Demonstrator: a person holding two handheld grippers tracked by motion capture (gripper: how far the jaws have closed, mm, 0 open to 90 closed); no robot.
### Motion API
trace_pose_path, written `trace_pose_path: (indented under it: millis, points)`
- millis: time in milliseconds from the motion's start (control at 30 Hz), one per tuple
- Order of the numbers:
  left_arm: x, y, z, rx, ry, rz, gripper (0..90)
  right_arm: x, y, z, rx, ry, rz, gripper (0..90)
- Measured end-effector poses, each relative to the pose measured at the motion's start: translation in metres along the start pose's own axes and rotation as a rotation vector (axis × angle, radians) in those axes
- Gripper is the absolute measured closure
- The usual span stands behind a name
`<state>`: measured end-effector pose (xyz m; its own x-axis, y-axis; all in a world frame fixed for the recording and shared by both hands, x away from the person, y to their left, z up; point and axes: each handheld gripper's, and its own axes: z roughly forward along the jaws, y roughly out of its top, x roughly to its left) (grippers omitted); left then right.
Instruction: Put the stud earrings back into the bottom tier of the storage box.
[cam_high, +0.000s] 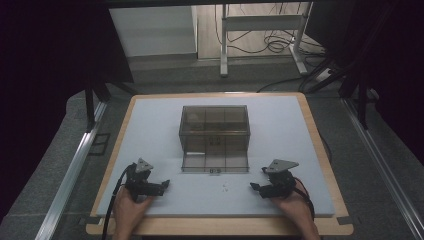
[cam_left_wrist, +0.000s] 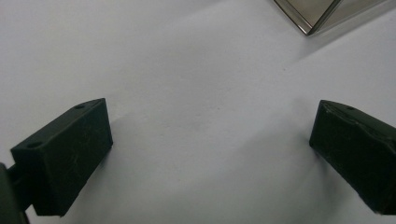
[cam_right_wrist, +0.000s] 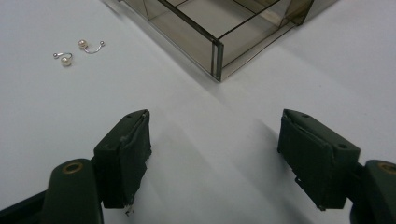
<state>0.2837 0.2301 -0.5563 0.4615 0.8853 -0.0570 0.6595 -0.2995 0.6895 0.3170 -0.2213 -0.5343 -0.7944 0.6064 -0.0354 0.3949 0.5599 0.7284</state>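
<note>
The pearl earrings (cam_right_wrist: 77, 50) seem to be the things to handle here, so I begin with their place and then go from the largest thing to the smallest.

The bench (cam_high: 150, 125), a pale mat on a wooden board, carries everything. Near its middle, a little toward the far edge, stands the smoky transparent box (cam_high: 214, 131) with compartments inside. Its front flap lies open and flat on the mat, toward the near edge.

The left gripper (cam_high: 165, 184) rests low near the near left corner, and the right gripper (cam_high: 255, 187) rests near the near right corner; both point inward, toward each other. In the left gripper view the jaws stand wide apart with only bare mat between them, so this gripper is released. In the right gripper view the jaws are also spread wide and nothing is between them.

The two earrings, each a small pearl on a thin metal hook, lie side by side on the mat, just in front of the open flap, between the two grippers and nearer to the right one. In the right gripper view they are ahead of the fingers (cam_right_wrist: 123, 154), to the left of them and well apart.

I judge that the work is at its start: the box is open, but no earring is grasped or placed inside. Probably both must still be picked up and put into a compartment.
</note>
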Motion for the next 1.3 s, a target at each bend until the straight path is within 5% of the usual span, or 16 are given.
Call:
trace_pose_path:
  millis: [1300]
  points:
    - [-0.0001, -0.0001, -0.0002, 0.000, 0.002, 0.002, 0.0, -0.0007, 0.0036, -0.0032, 0.019, 0.009, 0.040, 27.9]
